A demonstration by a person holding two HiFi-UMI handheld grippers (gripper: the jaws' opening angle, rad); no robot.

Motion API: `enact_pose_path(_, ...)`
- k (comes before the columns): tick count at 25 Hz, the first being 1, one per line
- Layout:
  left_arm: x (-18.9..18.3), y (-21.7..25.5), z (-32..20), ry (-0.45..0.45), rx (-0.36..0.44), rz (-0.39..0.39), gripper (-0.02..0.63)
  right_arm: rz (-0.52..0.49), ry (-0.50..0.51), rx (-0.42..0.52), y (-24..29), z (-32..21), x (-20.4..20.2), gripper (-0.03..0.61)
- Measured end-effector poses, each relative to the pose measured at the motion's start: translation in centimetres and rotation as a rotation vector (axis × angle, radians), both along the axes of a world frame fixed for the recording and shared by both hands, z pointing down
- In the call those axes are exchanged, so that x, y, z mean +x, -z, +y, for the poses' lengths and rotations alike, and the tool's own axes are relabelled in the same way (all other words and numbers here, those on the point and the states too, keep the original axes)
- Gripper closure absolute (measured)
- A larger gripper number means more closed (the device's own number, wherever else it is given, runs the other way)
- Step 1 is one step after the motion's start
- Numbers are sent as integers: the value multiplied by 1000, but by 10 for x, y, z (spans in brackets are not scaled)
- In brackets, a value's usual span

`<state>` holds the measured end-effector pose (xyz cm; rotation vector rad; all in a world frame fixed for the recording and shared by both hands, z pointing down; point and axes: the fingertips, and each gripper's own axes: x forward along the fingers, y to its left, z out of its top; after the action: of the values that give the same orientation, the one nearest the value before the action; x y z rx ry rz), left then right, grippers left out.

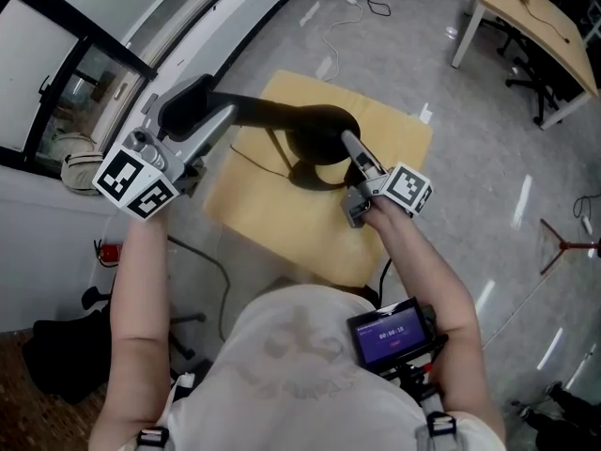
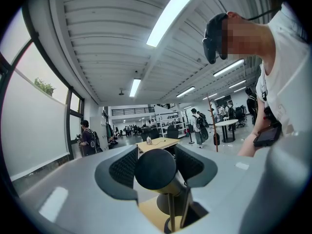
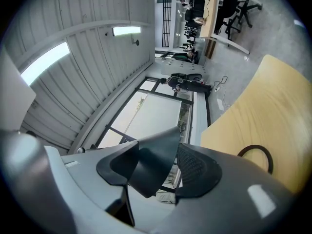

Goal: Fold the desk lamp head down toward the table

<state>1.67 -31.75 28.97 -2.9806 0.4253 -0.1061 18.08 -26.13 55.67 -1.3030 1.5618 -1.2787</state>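
Desk lamp (image 1: 272, 113) stands on the table (image 1: 399, 139), with its arm reaching high above the table, so the fold looks barely begun. Your left claw (image 2: 156, 167) clamps its round dark end (image 2: 155, 173). Your right claw (image 3: 161, 168) pinches the thin shade (image 3: 152, 161).

Bright ceiling strip lights (image 2: 173, 14), fisheye-warped edges

A big open-plan lab hall

Long strip lights (image 2: 173, 14) run along a ribbed ceiling (image 2: 97, 38) above a polished grey floor (image 1: 488, 186). Wooden desks (image 1: 545, 26) with black office chairs (image 1: 526, 83) stand about, shelving (image 2: 171, 120) lines the far end, tall windows (image 2: 34, 126) fill one wall, people with backpacks (image 2: 88, 139) mill around, and loose cables (image 1: 366, 3) trail across the floor
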Motion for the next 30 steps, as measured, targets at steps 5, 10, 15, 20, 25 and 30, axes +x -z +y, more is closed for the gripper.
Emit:
enact_pose_path(5, 2, 5, -8, 18, 9, -12, 374, 30, 2, 82, 10, -19, 2, 325)
enact_pose_path(10, -2, 4, -5, 46, -1, 1, 374, -3, 43, 172, 23, -18, -10, 321)
enact_pose_path(15, -6, 6, -8, 118, 7, 10, 368, 155, 65, 188, 27, -16, -7, 299)
enact_pose_path(20, -11, 7, -8, 231, -2, 88, 350, 273, 65, 150, 18, -7, 25, 291)
enact_pose_path(25, -37, -29, 2, 318, -95, 130, 368, 402, 23, 70, 0, 8, 53, 429)
enact_pose_path(30, -70, -79, 17, 406, -223, 122, 483, 541, 27, 16, 0, 25, 51, 559)
